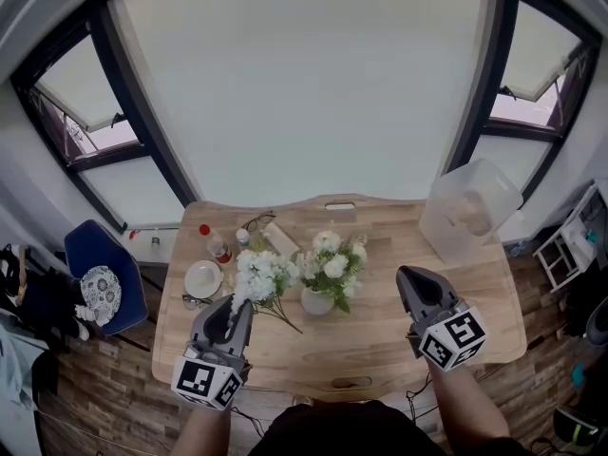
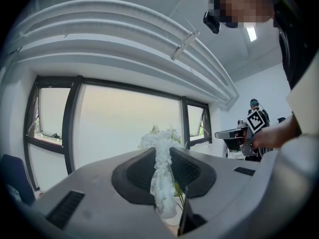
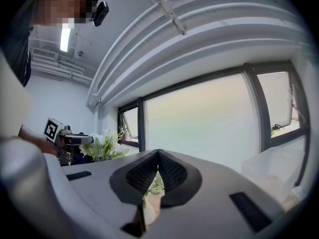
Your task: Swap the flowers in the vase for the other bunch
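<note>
A white vase holding white flowers with green leaves stands mid-table. Just left of it a second bunch of white flowers lies on the wood, stems toward me. My left gripper hovers level at the near end of that bunch, jaws shut. In the left gripper view white blooms show through the thin slit between the pads; no grip is visible. My right gripper is right of the vase, apart from it, shut and empty. The vase flowers appear at the left in its view.
A clear plastic box sits at the table's back right. A white plate, a red-capped bottle, glasses and a small carton crowd the back left. A blue chair stands left of the table.
</note>
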